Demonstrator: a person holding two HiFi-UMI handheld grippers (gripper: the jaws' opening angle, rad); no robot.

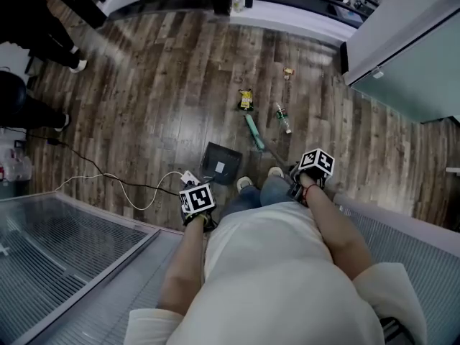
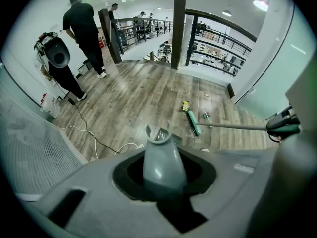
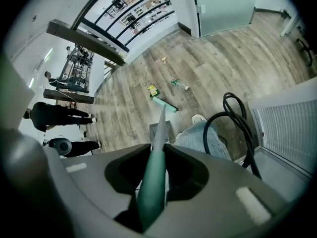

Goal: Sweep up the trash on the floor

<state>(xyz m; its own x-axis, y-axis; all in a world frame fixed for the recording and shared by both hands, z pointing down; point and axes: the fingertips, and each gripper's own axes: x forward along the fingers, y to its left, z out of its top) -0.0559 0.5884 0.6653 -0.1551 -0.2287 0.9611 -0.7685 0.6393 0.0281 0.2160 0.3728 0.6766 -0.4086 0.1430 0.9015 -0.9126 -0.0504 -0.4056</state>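
Note:
Three bits of trash lie on the wood floor: a yellow packet (image 1: 246,99), a small bottle (image 1: 282,117) and a small scrap (image 1: 288,71). The teal broom head (image 1: 254,131) rests on the floor just short of the packet and bottle. Its handle (image 3: 153,182) runs back into my right gripper (image 1: 314,165), which is shut on it. The dark dustpan (image 1: 221,162) stands on the floor by the person's shoes. Its grey handle (image 2: 163,162) sits in my left gripper (image 1: 198,200), which is shut on it.
A white cable (image 1: 129,187) and a black cord (image 1: 65,149) trail over the floor at the left. Two people (image 2: 81,31) stand far left. A metal grating (image 1: 65,250) lies underfoot, a glass door (image 1: 410,63) stands at the right, and a post (image 2: 178,26) and railing at the far edge.

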